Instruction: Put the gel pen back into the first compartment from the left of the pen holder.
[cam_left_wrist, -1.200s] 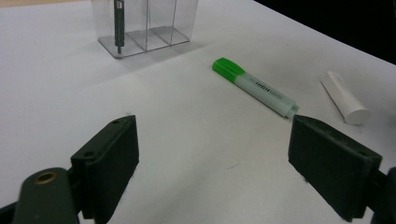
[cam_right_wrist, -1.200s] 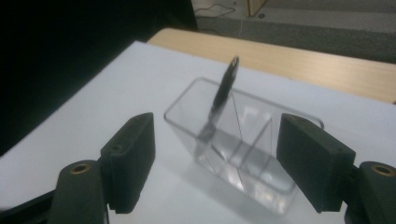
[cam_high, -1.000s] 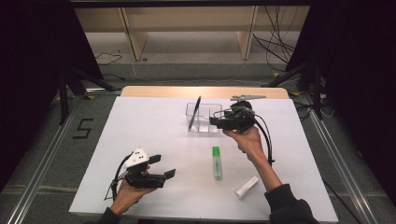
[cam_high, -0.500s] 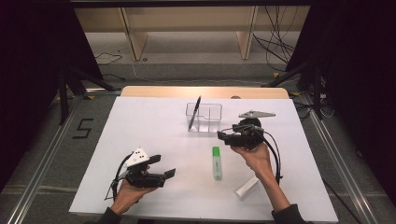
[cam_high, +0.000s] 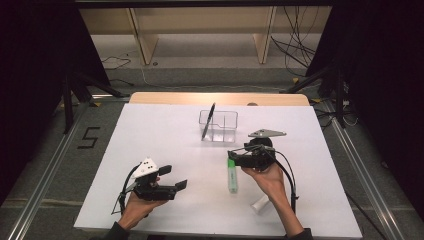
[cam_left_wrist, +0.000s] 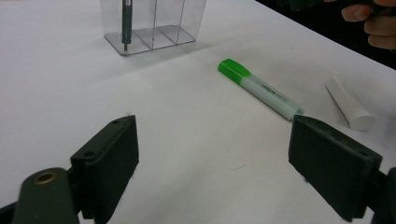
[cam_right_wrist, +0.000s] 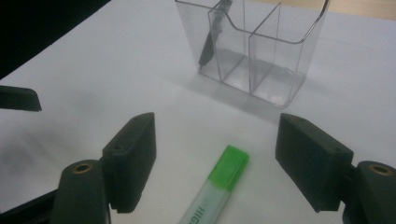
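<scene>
A green highlighter lies on the white table, cap pointing away from me. My right gripper hovers open just over the cap end; in the right gripper view the green cap sits between its spread jaws. A clear three-part organizer stands further back with a black pen leaning in its left compartment. My left gripper is open and holds nothing, low at the front left. In the left gripper view the highlighter lies beyond the jaws.
A short white cylinder lies near the front edge, beside my right wrist, also seen at the right in the left gripper view. The organizer and pen stand just past the highlighter. Dark floor and rails flank the table.
My right gripper has come back from the organizer toward me and down to the highlighter's cap end. The left gripper has stayed in place.
</scene>
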